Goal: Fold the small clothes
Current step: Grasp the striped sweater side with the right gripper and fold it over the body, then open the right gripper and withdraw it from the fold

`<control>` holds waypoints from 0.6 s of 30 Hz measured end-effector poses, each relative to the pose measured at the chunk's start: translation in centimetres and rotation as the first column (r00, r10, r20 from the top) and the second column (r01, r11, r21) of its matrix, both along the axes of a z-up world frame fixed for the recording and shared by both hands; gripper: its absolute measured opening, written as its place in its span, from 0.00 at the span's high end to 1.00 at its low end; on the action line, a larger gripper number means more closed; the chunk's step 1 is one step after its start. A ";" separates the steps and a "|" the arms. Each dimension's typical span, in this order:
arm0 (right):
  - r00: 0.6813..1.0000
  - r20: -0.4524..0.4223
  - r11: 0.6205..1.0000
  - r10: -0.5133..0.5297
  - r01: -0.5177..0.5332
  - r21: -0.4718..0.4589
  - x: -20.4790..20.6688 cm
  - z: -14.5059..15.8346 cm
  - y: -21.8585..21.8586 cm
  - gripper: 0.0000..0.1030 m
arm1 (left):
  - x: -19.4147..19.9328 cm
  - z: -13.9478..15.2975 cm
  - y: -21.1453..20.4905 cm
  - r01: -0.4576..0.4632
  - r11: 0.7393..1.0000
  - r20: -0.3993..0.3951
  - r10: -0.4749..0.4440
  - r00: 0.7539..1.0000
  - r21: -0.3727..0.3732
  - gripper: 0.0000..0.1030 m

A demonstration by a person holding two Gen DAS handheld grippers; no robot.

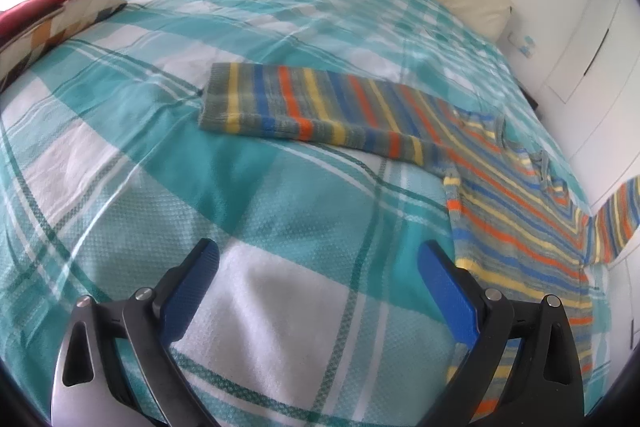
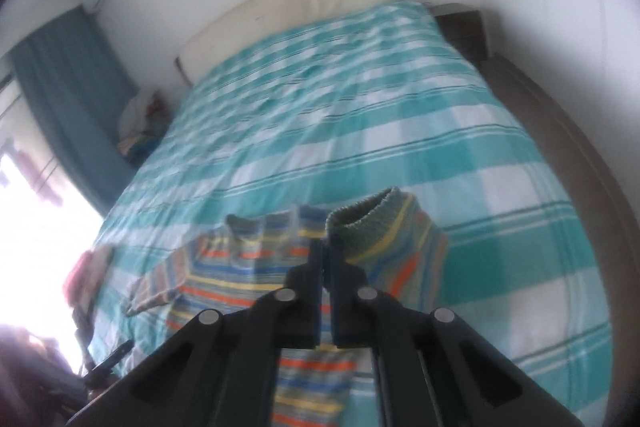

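Looking through the left wrist view, the left gripper hangs over the bedspread with its jaws released and only checked cloth between the blue pads. The sweater lies flat on the bed ahead and to the right, just beside the right-hand pad. One sleeve stretches out from it toward the left of the picture, flat and straight, its cuff end pointing left; that sleeve's long axis runs nearly across the frame, tilting down to the right where it joins the body. The other sleeve shows only at the far right edge, lifted off the bed.

From the right wrist view, which is blurred, the right gripper is clenched on the edge of the raised sleeve near its cuff. The cuff stands open and points up and away from the camera, and the sleeve drops from it down toward the sweater body below. The body's long axis runs from the collar at the far end back toward the camera.

Judging from this, the pinch looks thin, so the knit could slip out mid-swing. A pull on the sleeve could also drag the whole body and skew the flat side, since the left gripper pins nothing.
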State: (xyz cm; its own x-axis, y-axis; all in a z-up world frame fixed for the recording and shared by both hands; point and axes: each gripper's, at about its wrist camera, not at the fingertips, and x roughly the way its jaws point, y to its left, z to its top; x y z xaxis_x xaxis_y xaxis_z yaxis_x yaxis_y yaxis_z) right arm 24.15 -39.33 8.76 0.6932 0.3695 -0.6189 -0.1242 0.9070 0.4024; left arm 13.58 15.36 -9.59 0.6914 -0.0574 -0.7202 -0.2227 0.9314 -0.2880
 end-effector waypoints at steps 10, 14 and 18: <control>0.958 -0.159 0.947 0.237 -0.191 0.259 6.2 -8.8 12.4 0.70 | -0.2 -0.2 0.6 -0.005 1.000 -0.013 0.005 1.000 -0.006 0.03; 0.966 -0.173 0.953 0.192 -0.142 0.266 5.1 -9.6 10.4 0.55 | 0.1 -0.1 0.6 0.002 1.000 -0.013 -0.002 1.000 -0.011 0.03; 0.961 -0.235 0.968 0.147 -0.090 0.236 4.3 -10.8 6.8 0.52 | 0.6 -0.1 0.3 0.005 1.000 -0.018 -0.005 1.000 -0.015 0.03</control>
